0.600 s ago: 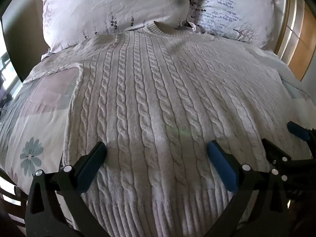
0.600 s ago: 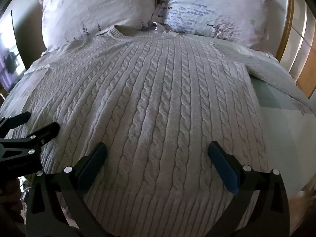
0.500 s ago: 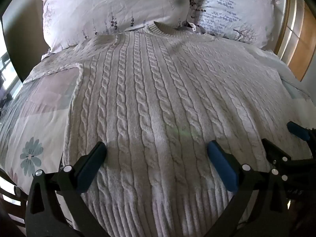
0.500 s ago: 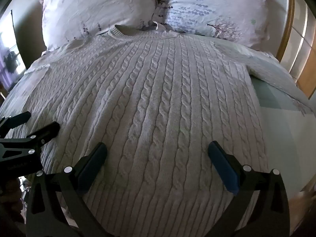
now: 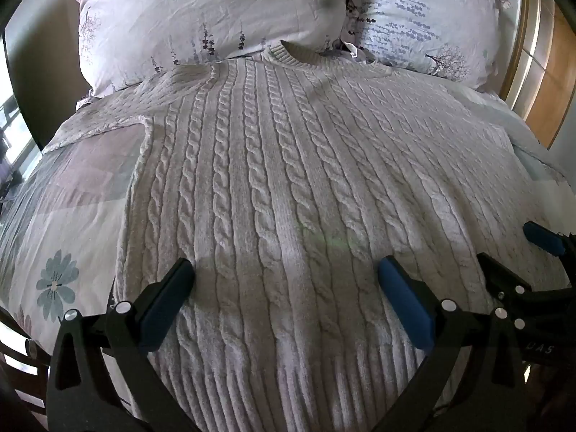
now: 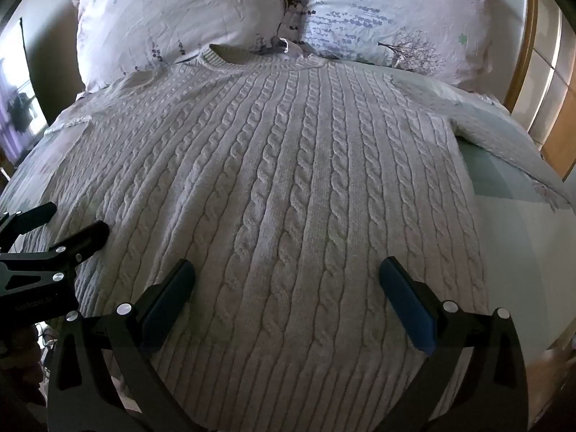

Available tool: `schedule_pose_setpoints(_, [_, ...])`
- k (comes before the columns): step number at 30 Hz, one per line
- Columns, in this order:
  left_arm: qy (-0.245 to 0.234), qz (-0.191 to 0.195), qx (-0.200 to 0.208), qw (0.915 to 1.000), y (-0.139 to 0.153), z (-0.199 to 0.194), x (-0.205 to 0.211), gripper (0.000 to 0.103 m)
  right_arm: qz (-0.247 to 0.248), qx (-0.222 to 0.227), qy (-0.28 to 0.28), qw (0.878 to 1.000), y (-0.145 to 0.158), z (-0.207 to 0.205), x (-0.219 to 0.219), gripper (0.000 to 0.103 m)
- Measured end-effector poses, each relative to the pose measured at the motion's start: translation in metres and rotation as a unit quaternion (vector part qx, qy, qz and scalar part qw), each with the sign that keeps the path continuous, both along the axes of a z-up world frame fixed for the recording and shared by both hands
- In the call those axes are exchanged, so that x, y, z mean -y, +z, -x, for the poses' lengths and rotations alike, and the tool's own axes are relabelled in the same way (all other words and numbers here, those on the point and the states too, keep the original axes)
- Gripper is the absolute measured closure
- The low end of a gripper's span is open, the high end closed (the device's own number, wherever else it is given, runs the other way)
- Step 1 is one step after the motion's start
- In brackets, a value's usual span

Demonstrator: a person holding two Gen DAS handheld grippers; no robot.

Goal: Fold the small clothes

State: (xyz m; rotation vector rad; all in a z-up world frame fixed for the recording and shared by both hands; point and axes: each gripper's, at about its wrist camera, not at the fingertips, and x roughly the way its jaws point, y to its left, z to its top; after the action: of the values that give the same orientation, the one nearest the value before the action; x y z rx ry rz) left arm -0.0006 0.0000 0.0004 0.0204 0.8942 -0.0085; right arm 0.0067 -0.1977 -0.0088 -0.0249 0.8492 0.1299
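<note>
- Since the earlier frames almost nothing has moved: both grippers hang over the near hem as before, and the sweater lies just as it did.
- The sweater (image 5: 288, 187), pale cable knit, lies flat and face up on the bed (image 5: 72, 216), collar at the far end touching the pillows, ribbed hem nearest.
- The left gripper (image 5: 284, 280) hovers over the hem's left part, fingers spread wide, holding nothing.
- The right gripper (image 6: 286, 280) is just beside it over the right part, fingers likewise spread wide apart.
- Two flowered pillows (image 6: 180, 18) stand side by side at the far end.
- A wooden frame (image 6: 522, 72) runs along the far right.
</note>
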Motion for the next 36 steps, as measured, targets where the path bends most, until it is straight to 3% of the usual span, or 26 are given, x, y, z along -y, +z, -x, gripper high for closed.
schedule_pose_setpoints(36, [0.000,-0.001,0.000,1.0000,0.0000,0.0000,0.0003,0.002,0.000,0.001,0.000,1.000,0.0000,0.0000,0.0004,0.001])
